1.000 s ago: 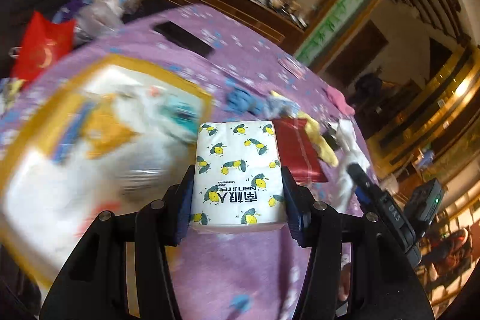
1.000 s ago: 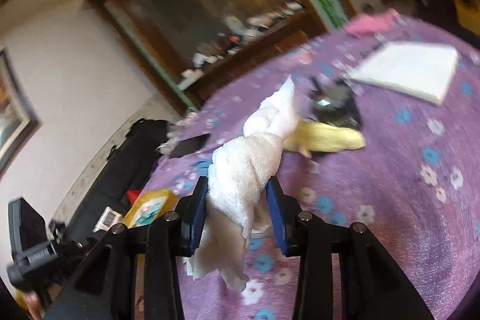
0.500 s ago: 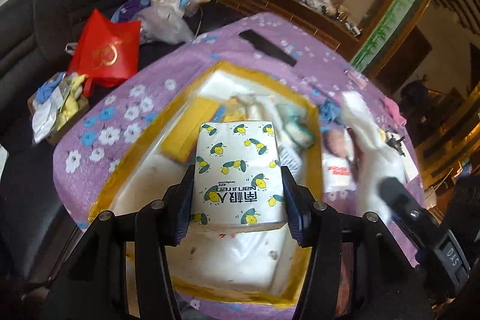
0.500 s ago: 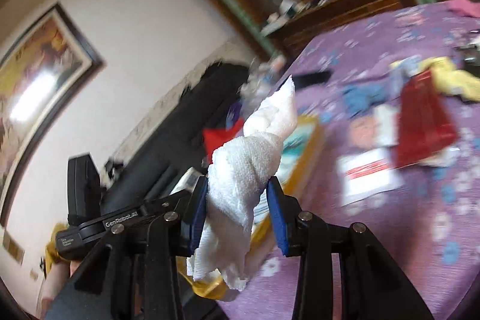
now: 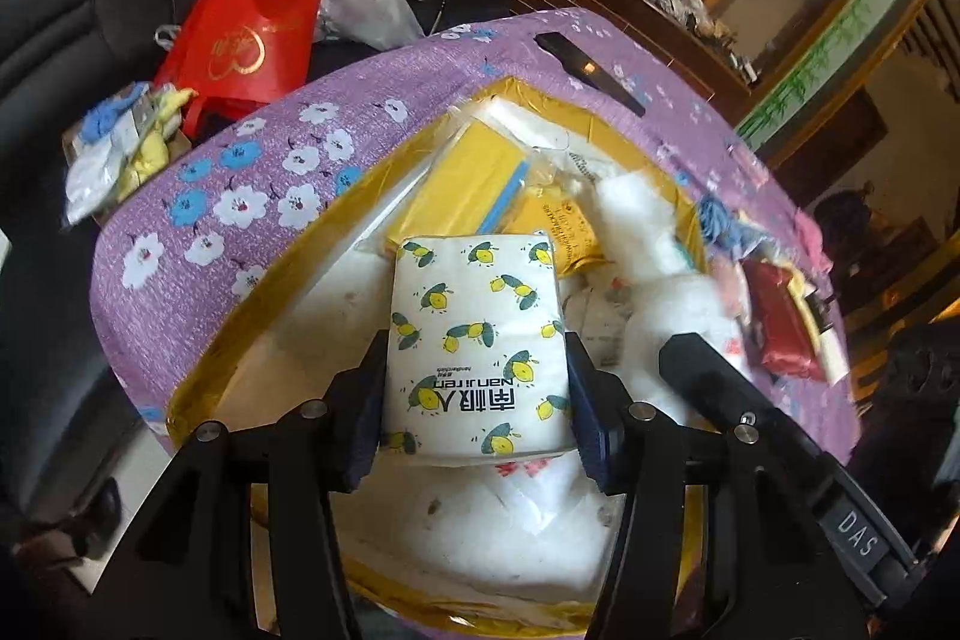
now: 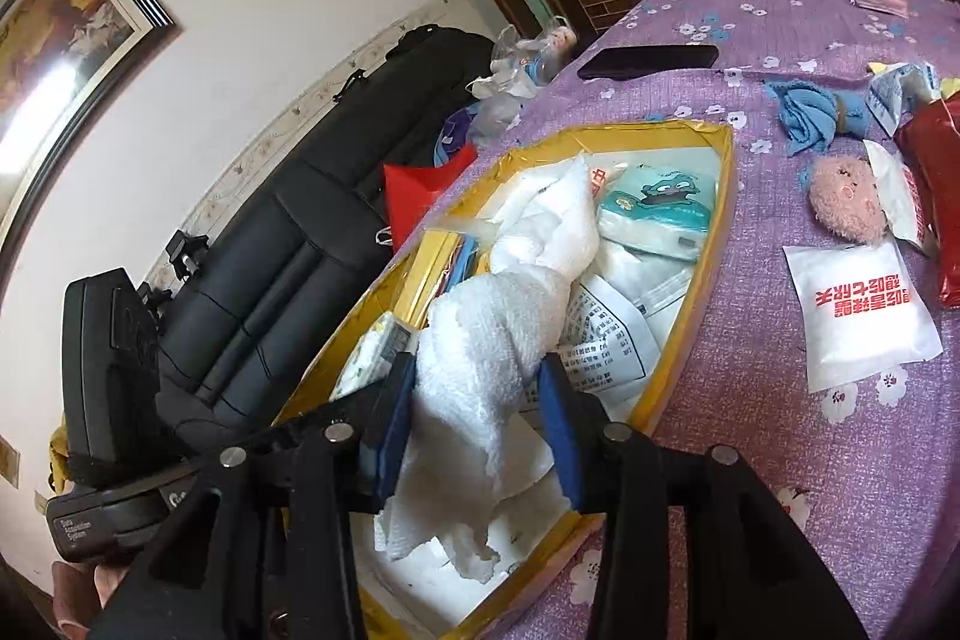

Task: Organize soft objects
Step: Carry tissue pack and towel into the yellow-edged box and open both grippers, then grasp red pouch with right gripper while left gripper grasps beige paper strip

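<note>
A white tissue pack with a lemon print sits between the pads of my left gripper, just above the yellow-rimmed box. The jaws are starting to open, and both pads still touch the pack. My right gripper has a rolled white towel between its pads over the same box. Its jaws are opening, but the towel still hangs in them. The box holds a yellow packet, a teal cartoon pack and printed sachets. In the left wrist view the towel shows at the right.
On the purple flowered cloth right of the box lie a pink plush, a white sachet with red print, a red packet, a blue cloth and a black phone. A black sofa and a red bag stand beyond the table edge.
Both grippers have swung from the open tablecloth to over the yellow box, each with its item. The left one has come lower into the box. The right jaws stand slightly wider.
</note>
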Demonstrator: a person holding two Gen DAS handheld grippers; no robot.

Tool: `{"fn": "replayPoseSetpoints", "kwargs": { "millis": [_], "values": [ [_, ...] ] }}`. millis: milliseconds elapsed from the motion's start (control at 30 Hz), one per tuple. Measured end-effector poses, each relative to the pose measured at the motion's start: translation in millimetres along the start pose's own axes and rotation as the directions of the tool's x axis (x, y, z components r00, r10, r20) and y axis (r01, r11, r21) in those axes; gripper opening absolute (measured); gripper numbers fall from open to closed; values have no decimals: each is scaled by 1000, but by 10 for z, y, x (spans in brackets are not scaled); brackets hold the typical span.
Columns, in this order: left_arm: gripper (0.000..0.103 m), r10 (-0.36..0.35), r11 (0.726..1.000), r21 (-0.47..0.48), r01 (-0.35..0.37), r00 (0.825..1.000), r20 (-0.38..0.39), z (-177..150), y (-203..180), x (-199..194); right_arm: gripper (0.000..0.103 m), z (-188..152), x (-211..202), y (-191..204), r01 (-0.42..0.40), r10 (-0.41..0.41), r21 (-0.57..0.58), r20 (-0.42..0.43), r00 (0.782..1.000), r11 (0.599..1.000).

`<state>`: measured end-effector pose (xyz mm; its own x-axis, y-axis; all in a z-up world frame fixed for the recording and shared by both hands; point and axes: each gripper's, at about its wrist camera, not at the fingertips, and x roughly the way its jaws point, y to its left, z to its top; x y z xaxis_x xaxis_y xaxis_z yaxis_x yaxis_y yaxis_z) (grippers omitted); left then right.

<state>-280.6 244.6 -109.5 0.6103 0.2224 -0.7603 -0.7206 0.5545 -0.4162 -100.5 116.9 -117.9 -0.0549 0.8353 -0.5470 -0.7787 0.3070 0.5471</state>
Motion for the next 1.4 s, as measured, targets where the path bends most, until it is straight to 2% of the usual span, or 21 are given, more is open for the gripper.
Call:
{"fn": "replayPoseSetpoints", "kwargs": {
  "millis": [33, 100, 200, 333, 400, 467, 600, 667, 733, 767, 867, 967, 1033, 1067, 1100, 1133, 1200, 1300, 1400],
  "values": [
    [56, -13, 1000, -7, 13, 1000, 0, 0, 6, -22, 47, 6, -20, 3, -16, 16, 6, 5, 1000, 1000],
    [61, -19, 1000, 3, 19, 1000, 7, 0, -9, -72, 65, 12, -124, -2, -37, 36, 7, 41, 999, 999],
    [72, -24, 1000, -11, 25, 996, 81, -15, -29, -231, 67, 19, -311, 9, -26, 26, -2, 82, 996, 1000],
    [72, -53, 998, 29, 50, 992, 113, -15, -224, -332, 67, 54, -712, -144, -48, 43, 31, 159, 986, 998],
    [72, -107, 992, 78, 99, 988, 110, -41, -467, -334, 67, 94, -936, -274, -44, 33, 51, 196, 980, 998],
    [72, -153, 982, 123, 142, 985, 78, -57, -698, -279, 67, 143, -1181, -456, -23, 3, 79, 237, 972, 997],
    [72, -222, 950, 224, 219, 975, -13, -102, -1276, -19, 67, 255, -1615, -950, 71, -123, 183, 293, 948, 981],
    [72, -231, 937, 254, 241, 971, -69, -118, -1508, 168, 67, 350, -1723, -1263, 135, -205, 252, 276, 939, 958],
    [72, -225, 931, 266, 249, 967, -119, -138, -1690, 370, 67, 462, -1677, -1572, 156, -234, 325, 218, 947, 933],
    [72, -223, 930, 269, 252, 965, -135, -141, -1756, 459, 67, 520, -1610, -1742, 139, -222, 365, 196, 955, 921],
    [72, -202, 929, 280, 241, 966, -159, -154, -1912, 661, 66, 618, -1314, -2056, 101, -181, 425, 152, 972, 900],
    [72, -116, 932, 323, 164, 980, -164, -186, -2005, 847, 64, 589, -1109, -2071, 107, -173, 422, 122, 977, 900],
    [72, -60, 930, 348, 117, 983, -173, -196, -2031, 950, 56, 581, -1081, -1971, 130, -190, 379, 127, 973, 916],
    [72, -40, 925, 367, 94, 988, -152, -202, -2058, 963, 49, 582, -1064, -1903, 163, -218, 347, 126, 968, 924],
    [72, -29, 921, 381, 84, 989, -148, -208, -2063, 978, 35, 583, -1047, -1872, 200, -250, 323, 120, 961, 925],
    [72, -10, 913, 402, 71, 988, -152, -218, -2095, 1020, 27, 587, -1035, -1873, 230, -276, 312, 110, 955, 922],
    [72, 64, 890, 456, 5, 989, -137, -253, -2170, 1108, 20, 574, -1036, -1897, 210, -256, 322, 110, 960, 923],
    [72, 123, 853, 519, -46, 986, -115, -314, -2249, 1176, 16, 549, -1180, -1898, 201, -265, 330, 164, 950, 923],
    [72, 168, 834, 543, -92, 982, -91, -314, -2262, 1256, 15, 545, -1337, -1899, 187, -271, 332, 230, 935, 925]
  ]
}}
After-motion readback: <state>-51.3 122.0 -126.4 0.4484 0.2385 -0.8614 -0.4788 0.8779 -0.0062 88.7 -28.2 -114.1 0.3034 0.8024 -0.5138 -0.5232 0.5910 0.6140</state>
